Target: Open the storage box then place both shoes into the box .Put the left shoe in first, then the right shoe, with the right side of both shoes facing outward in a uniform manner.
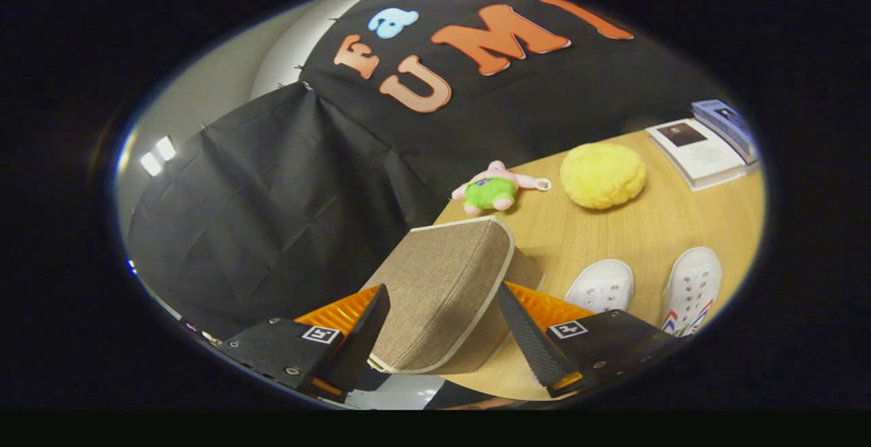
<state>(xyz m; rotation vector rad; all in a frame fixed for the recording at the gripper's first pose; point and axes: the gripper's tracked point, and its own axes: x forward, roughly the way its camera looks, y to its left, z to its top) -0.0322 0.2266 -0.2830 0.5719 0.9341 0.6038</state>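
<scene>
In the lower middle of the frame, the gripper (442,328) has its fingers spread wide around the soft, light-looking cloth box lid (442,284), best held by its edge, shoes (602,286) lower right.

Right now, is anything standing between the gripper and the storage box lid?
Nothing visible: the brown fabric lid already sits between the open gripper fingers. The two white shoes lie on the table beside the box, untouched.
</scene>
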